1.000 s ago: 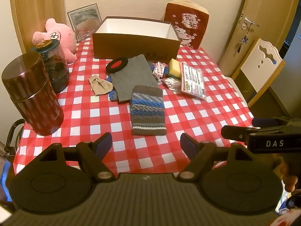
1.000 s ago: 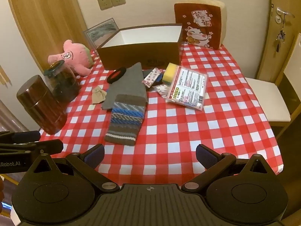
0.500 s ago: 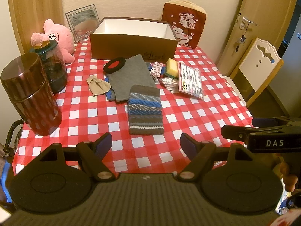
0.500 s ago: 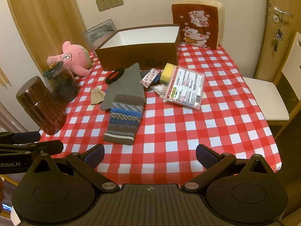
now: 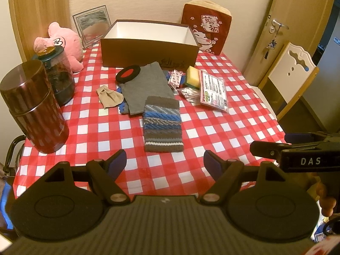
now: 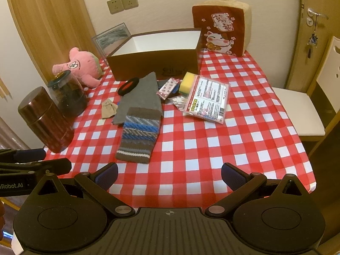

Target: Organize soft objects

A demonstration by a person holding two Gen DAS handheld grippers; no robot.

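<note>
a: nearest items first. state of the tools?
b: left hand-held gripper [image 5: 165, 161] spread wide, nothing between its fingers, hovering over the near edge of the table [image 5: 212, 131]. right hand-held gripper [image 6: 169, 175] likewise wide and empty, at the same near edge. each shows at the margin of the other's view.

a: first item on the table?
b: striped knit piece [image 5: 162, 124], flat, just beyond the left gripper. its far end overlaps a grey cloth [image 5: 146, 87].

a: around the cloth?
b: beige fabric scrap [image 5: 109, 96] just left of it; black and red round item [image 5: 128, 74] at its far left corner. to the right, a small patterned packet [image 5: 175, 78], yellow sponge [image 5: 193, 77], bag of cotton swabs [image 5: 189, 91] and a printed flat pack [image 5: 213, 91], clustered together.

a: left side?
b: dark brown canister [image 5: 35, 108] near the edge, a glass jar [image 5: 57, 74] behind it, pink plush [image 5: 63, 42] behind that.

a: far end?
b: open brown box [image 5: 148, 51], white inside, nothing seen in it. cat-print cushion [image 5: 207, 33] upright at its right, framed picture [image 5: 92, 26] leaning at its left.
</note>
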